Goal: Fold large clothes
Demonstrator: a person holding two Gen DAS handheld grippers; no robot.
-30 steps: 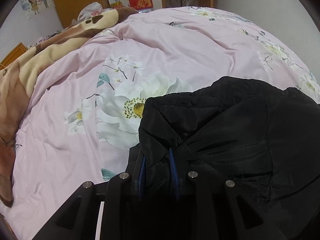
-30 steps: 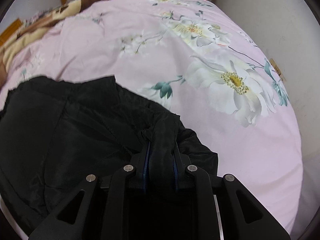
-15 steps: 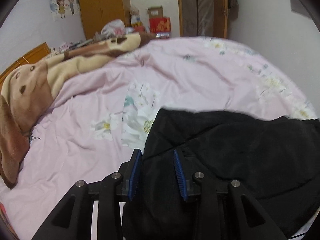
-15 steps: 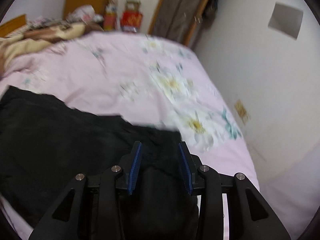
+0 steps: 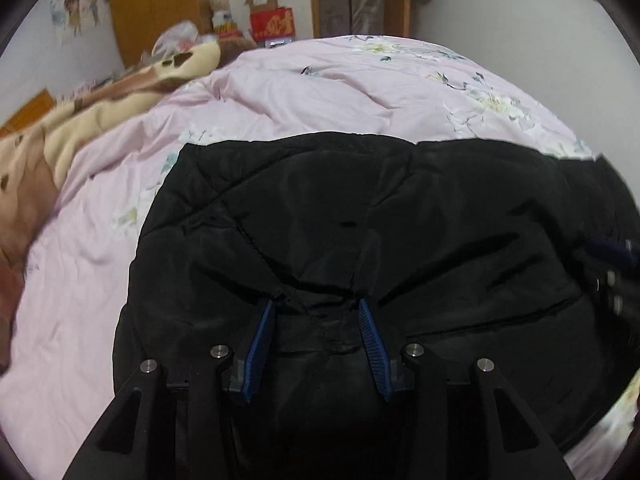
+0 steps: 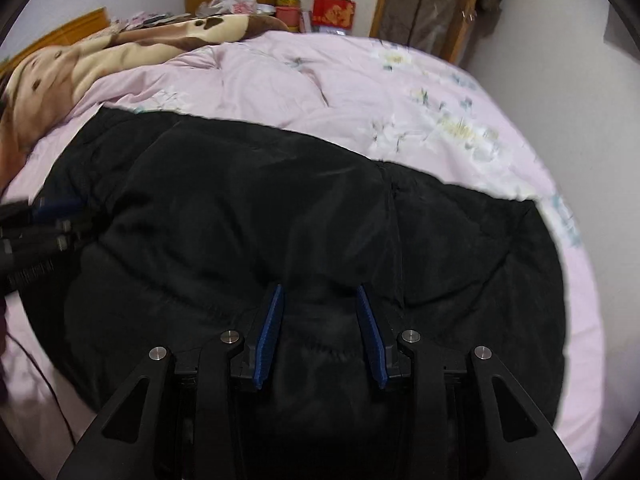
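Observation:
A large black padded jacket (image 5: 360,220) lies spread on the pink flowered quilt (image 5: 340,84); it also shows in the right wrist view (image 6: 248,216). My left gripper (image 5: 316,308) is open, its blue pads apart over the jacket's near edge, holding nothing. My right gripper (image 6: 320,292) is open too, above the jacket's near edge. Each gripper shows at the edge of the other's view: the right one (image 5: 612,264) at the jacket's right side, the left one (image 6: 36,228) at its left side.
A brown and cream plush blanket (image 5: 80,120) lies along the bed's left side. A wooden wardrobe (image 5: 152,4), boxes (image 5: 272,20) and a door stand beyond the bed's far end. A white wall (image 6: 568,32) runs along the right.
Both grippers have opened and let go of the jacket's corners. The jacket now lies flatter and spread wider on the quilt, and both grippers have pulled back.

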